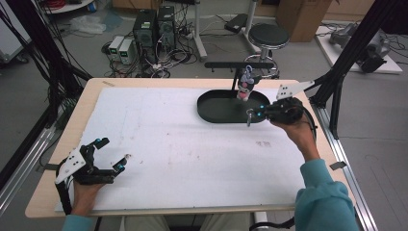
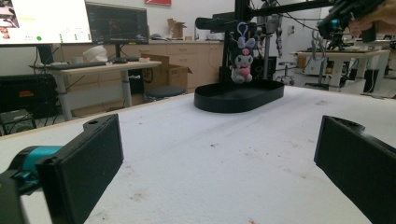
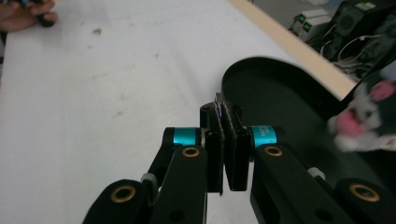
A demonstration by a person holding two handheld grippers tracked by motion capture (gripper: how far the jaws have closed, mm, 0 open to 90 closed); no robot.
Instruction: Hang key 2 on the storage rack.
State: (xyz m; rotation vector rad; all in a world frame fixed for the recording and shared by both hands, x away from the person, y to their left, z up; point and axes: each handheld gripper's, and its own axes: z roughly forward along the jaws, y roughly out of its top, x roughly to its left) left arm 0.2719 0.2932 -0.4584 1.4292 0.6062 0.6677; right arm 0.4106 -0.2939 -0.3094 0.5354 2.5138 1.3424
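The work in hand looks like the plush keychain (image 1: 246, 84) that hangs by its loop from the black stand (image 1: 239, 65) over the oval tray (image 1: 211, 107). The right gripper (image 1: 249, 115) is clenched, its jaws pressed flat together; in the right gripper view a thin sliver of something shows between the pad tips, too small to name. It holds no plush. It hovers above the tray's near rim, at the tray's right end as the high view shows it.

The plush hangs just beyond and a little above the right gripper, close but apart from it; in the right gripper view it is a blur to the right of the jaws (image 3: 362, 123). It dangles clear of the tray floor.

My reading is that this is either the approach to take the plush off its hook or the retreat after hanging it; I cannot tell which. If it is a pick, the jaws must first open, then come level with the toy's body or loop.

The left gripper (image 1: 111, 154) rests released on the bench, jaws wide, well apart from tray and plush, which lie far ahead of it.
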